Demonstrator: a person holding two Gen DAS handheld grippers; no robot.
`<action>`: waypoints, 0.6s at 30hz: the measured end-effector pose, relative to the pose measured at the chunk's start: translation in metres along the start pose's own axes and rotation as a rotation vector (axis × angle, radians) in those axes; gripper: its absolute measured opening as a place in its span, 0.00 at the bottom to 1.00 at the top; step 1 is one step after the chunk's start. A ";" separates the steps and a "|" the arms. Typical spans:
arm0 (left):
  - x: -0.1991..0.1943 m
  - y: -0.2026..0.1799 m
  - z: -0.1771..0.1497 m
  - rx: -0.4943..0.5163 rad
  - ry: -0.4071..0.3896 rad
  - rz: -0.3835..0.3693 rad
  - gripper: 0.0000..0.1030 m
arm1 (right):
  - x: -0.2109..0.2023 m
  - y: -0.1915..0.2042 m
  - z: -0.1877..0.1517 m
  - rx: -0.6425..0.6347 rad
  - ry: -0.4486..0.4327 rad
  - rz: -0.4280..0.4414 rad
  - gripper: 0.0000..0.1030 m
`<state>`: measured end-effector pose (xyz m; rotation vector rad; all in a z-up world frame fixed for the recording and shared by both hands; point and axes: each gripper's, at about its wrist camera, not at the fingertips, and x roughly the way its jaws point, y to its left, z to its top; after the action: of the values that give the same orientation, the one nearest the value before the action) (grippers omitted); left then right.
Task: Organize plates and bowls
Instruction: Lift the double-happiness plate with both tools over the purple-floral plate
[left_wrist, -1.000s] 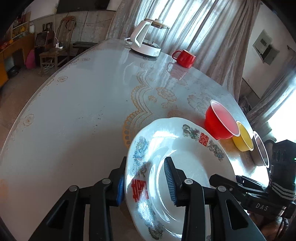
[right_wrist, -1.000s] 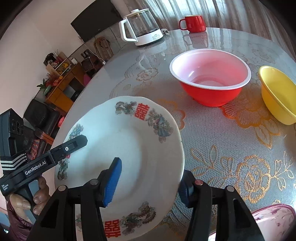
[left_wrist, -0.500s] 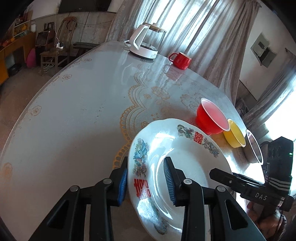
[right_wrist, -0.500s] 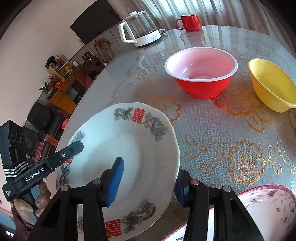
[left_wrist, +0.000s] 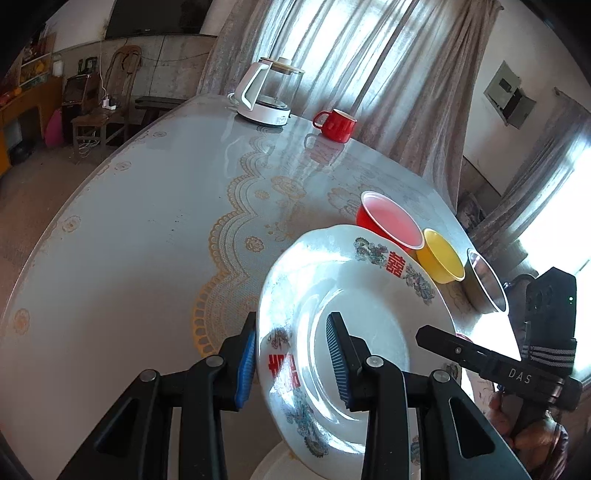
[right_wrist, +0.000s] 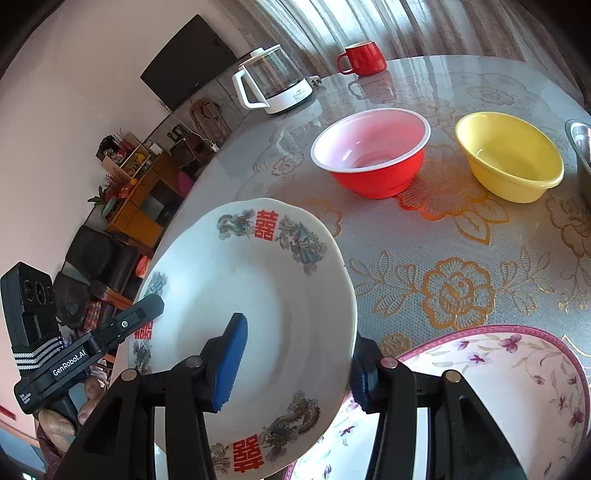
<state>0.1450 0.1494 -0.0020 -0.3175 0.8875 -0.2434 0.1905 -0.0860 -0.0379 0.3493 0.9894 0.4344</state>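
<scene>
Holding the plate (right_wrist: 258, 295) by opposite rims, the left claw (left_wrist: 291, 356) and right claw (right_wrist: 295, 365) each pinch an edge, one pad above and one below, carrying it tilted in the air above the tabletop (left_wrist: 129, 240). To do this well, I judge both hands should move together and level it, then lower it squarely onto the flowered plate (right_wrist: 517, 387) just beneath. Steer short of the red bowl (right_wrist: 373, 155) and yellow bowl (right_wrist: 509, 155), which stand well apart beyond.

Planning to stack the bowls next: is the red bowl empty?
Empty. The right wrist view looks into the red bowl and shows only its bare pale inside.
</scene>
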 end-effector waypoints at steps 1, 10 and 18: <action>-0.001 -0.002 -0.002 0.004 0.002 -0.001 0.35 | -0.003 -0.001 -0.002 0.007 -0.004 0.001 0.49; -0.007 -0.024 -0.012 0.027 0.012 -0.018 0.35 | -0.028 -0.009 -0.011 0.020 -0.041 -0.023 0.49; -0.002 -0.055 -0.024 0.069 0.040 -0.035 0.35 | -0.053 -0.032 -0.027 0.073 -0.070 -0.052 0.49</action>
<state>0.1200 0.0951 0.0056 -0.2653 0.9113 -0.3130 0.1481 -0.1375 -0.0282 0.4007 0.9452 0.3371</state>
